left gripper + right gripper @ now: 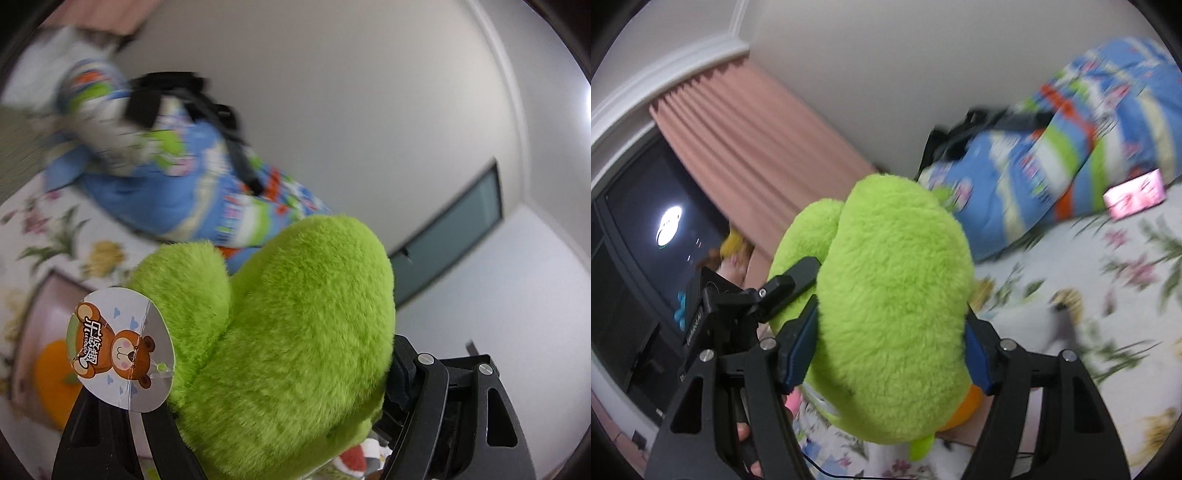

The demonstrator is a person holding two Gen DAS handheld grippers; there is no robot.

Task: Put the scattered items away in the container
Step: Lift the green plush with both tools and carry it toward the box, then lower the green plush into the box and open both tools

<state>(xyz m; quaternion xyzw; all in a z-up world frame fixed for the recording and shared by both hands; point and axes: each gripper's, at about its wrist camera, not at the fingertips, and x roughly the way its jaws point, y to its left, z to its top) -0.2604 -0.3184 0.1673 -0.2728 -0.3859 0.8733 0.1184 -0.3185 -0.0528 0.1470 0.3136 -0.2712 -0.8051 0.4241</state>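
Both claws are clamped on one green plush toy [886, 314], the left claw [280, 373] and the right claw [892, 343], held up above the flowered bed [1089, 266]. The toy hides most of the pink container [48, 317] below. The bedding [192, 192] behind is blurred.

Blurred quilt [177, 184], plush toy [886, 314] hiding bedsheet [1089, 295] (lower edge cropped)

pink curtain [746, 147], dark window [639, 236] — patterned quilt [1071, 155]
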